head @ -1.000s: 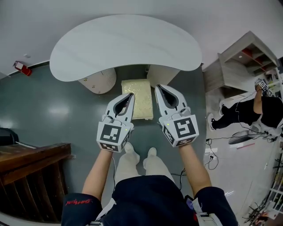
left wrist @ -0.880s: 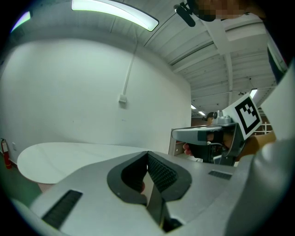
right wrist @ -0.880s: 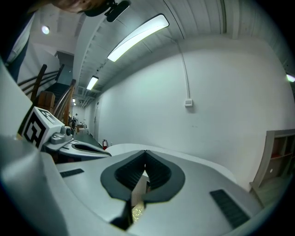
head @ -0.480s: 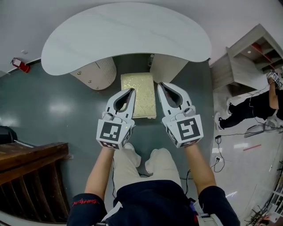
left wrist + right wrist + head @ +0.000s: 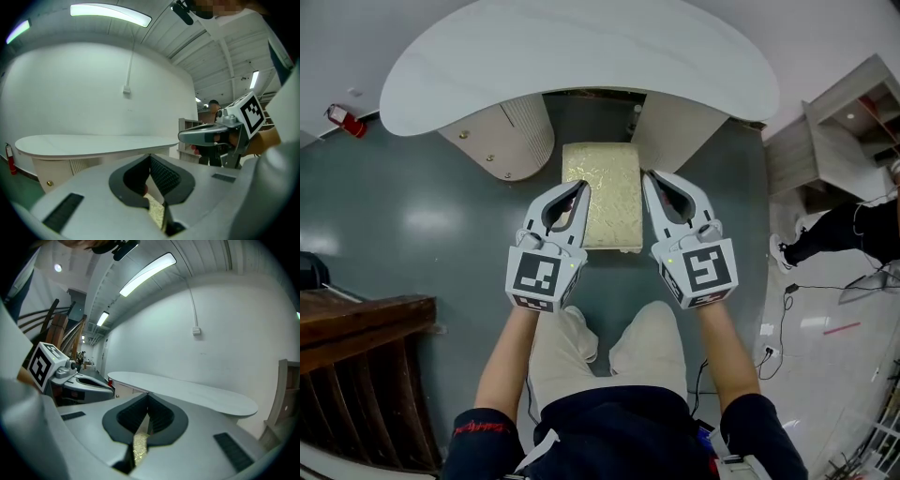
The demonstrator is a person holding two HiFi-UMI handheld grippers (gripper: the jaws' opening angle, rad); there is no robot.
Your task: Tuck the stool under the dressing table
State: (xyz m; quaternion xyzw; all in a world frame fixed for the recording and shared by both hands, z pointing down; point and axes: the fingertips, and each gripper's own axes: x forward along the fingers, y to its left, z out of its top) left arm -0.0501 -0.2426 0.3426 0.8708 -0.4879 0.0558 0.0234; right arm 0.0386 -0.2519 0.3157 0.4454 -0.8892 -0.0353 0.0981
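Grey floor (image 5: 412, 225), white wall (image 5: 337, 37), curved dressing table (image 5: 572, 66) far, cream stool (image 5: 602, 192) between its pedestals, sticking out near, left gripper (image 5: 581, 186) and right gripper (image 5: 649, 176) both closed, empty, either side; shelf unit (image 5: 844, 122) right.

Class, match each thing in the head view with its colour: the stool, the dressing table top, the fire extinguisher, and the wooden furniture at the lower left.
Things:
1. stool
2. dressing table top
3. fire extinguisher
4. wooden furniture

Colours:
a. dark brown
b. white
c. pale yellow
d. red

Pairs: 1-c; 2-b; 3-d; 4-a
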